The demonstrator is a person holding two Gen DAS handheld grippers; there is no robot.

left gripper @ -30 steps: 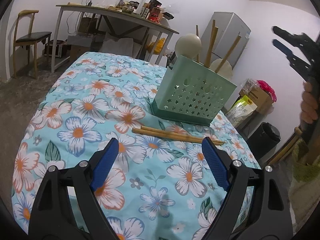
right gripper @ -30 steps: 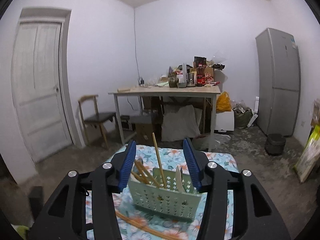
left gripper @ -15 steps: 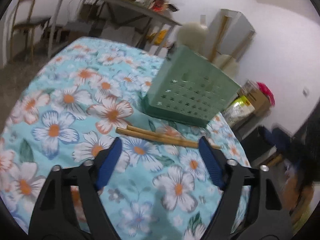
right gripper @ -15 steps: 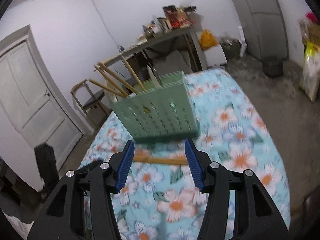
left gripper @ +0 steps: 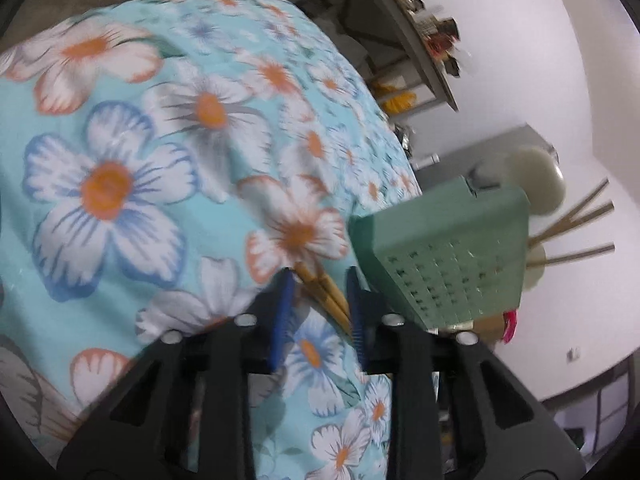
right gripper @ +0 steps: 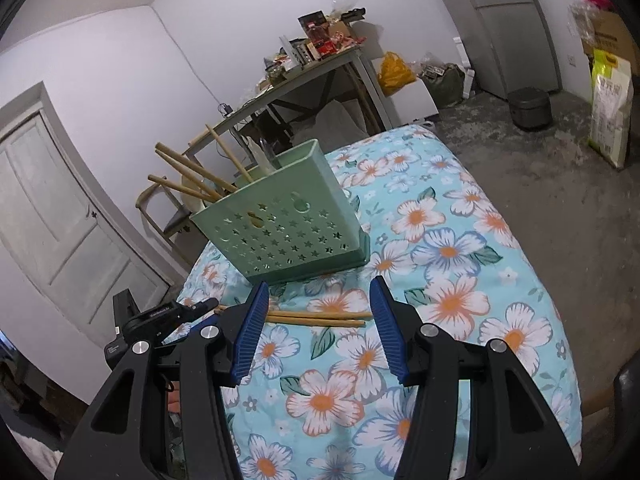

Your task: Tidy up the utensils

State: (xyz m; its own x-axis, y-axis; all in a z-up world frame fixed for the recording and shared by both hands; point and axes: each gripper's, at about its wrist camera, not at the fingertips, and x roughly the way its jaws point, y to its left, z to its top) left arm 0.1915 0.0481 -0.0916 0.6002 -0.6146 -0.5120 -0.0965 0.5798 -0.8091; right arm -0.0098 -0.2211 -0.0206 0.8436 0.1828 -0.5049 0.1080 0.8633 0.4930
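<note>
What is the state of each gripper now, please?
Left gripper: has just been closing, the chopsticks between its jaws; grip cannot be told.
Right gripper: open, holding nothing.

A lived-in home room — a fridge [right gripper: 504,28] by the white wall, a cluttered table [right gripper: 320,64], a wooden chair [right gripper: 160,208], a panelled door [right gripper: 52,216] and a bare concrete floor [right gripper: 540,152] round a floral tablecloth [right gripper: 452,280].

Black angular frames [right gripper: 132,412] carry ribbed blue jaws, silver screws [right gripper: 429,330] at the pivots.
</note>
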